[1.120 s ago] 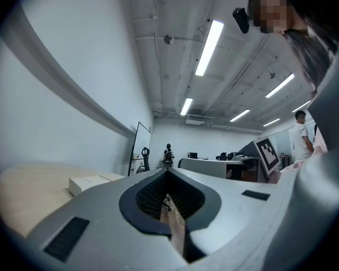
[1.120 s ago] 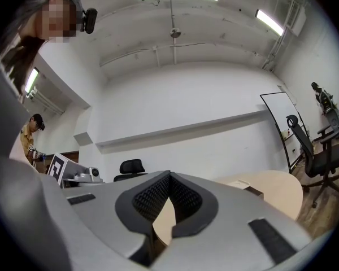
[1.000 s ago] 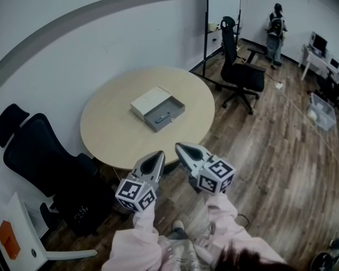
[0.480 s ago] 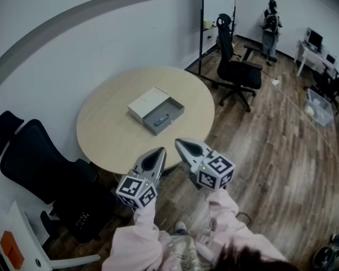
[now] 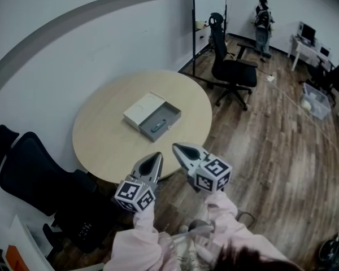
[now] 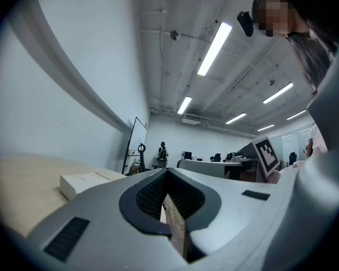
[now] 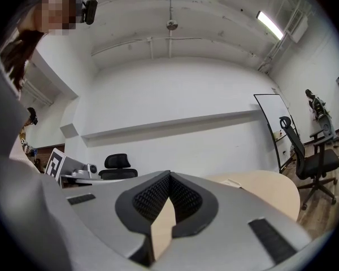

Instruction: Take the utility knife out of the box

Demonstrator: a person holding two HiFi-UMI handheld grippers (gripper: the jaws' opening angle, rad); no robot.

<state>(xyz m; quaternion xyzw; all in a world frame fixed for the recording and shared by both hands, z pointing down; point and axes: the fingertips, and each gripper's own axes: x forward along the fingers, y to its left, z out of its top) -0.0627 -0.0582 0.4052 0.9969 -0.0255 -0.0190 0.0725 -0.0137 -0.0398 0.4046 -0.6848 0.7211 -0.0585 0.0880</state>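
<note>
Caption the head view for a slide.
Left gripper and right gripper, both shut and empty, held short of the open box on the round table, utility knife lying inside.

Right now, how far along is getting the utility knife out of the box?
Done: the box on the round table is slid open, with the utility knife lying in its tray. In hand: nothing; the left gripper and right gripper are shut, empty, short of the table's near edge. Left: reach in, grip the knife, lift it out.
</note>
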